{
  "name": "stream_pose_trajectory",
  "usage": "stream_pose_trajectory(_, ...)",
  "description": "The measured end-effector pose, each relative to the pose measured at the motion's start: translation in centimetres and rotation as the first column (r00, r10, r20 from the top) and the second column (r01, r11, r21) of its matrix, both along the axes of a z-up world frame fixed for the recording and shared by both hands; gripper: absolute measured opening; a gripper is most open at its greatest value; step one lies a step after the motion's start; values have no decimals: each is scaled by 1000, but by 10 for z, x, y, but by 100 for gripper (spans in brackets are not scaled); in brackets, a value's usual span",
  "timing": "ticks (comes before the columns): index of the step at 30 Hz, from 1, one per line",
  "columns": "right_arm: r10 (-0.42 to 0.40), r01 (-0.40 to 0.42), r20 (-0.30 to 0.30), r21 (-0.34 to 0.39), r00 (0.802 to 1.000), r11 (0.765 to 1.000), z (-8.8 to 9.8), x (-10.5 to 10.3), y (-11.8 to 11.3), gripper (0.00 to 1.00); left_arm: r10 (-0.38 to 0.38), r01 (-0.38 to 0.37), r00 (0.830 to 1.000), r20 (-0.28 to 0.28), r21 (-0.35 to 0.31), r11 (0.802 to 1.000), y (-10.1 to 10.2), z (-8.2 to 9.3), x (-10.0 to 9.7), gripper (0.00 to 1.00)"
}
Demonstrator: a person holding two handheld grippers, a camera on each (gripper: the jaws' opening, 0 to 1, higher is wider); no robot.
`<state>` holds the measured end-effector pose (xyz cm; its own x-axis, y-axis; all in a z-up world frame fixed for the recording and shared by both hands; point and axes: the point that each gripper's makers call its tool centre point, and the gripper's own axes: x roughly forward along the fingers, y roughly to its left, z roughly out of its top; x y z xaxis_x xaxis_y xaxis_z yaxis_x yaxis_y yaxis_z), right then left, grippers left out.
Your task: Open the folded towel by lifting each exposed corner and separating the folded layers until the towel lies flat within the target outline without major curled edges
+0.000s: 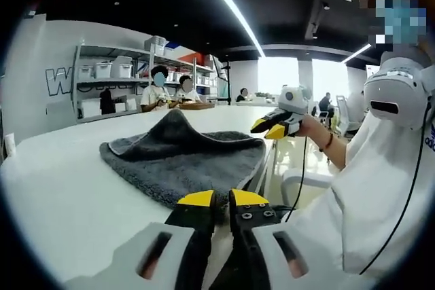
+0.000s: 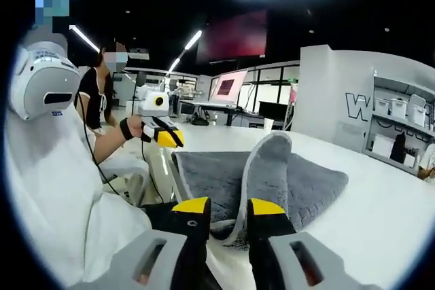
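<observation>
in the left gripper view my left gripper (image 1: 223,203) sits at the near edge of the grey towel (image 1: 183,157), its fingers (image 1: 197,202) narrow, and i cannot tell if they pinch cloth. the towel lies on the white counter (image 1: 61,181), one fold peaked up at its far side. my right gripper (image 1: 275,127) hangs beyond the towel's right edge.

in the right gripper view my right gripper (image 2: 228,210) has a raised corner of the towel (image 2: 265,168) clamped between its fingers (image 2: 266,210). my left gripper (image 2: 166,134) hovers at the towel's far left corner.

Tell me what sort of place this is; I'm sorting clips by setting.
Probably a lab or workshop: shelves of white storage bins, a big white table with a grey towel, and wall screens.
</observation>
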<state>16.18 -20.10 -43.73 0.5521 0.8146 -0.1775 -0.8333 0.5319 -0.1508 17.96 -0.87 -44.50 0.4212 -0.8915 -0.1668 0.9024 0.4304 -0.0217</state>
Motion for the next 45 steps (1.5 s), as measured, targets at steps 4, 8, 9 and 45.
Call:
stream_pose_trajectory(4,-3,3,12,4,1000,1000,5,2,3,16,-2,2,1000,-2,2,1000,-1,-1,1,9)
stream_pose_trajectory(8,-16,16,15,11,1000,1000,8,5,6,19,12,-12,1000,3,-9,1000,-3,0,6,10)
stream_pose_trajectory(9,-28,28,22,5,999,1000,9,7,5,19,15,-15,1000,3,-18,1000,-4,1,8,10)
stream_pose_trajectory(45,-107,108,87,-6,990,994,31,29,26,28,118,-118,993,-7,-74,990,-15,25,49,27)
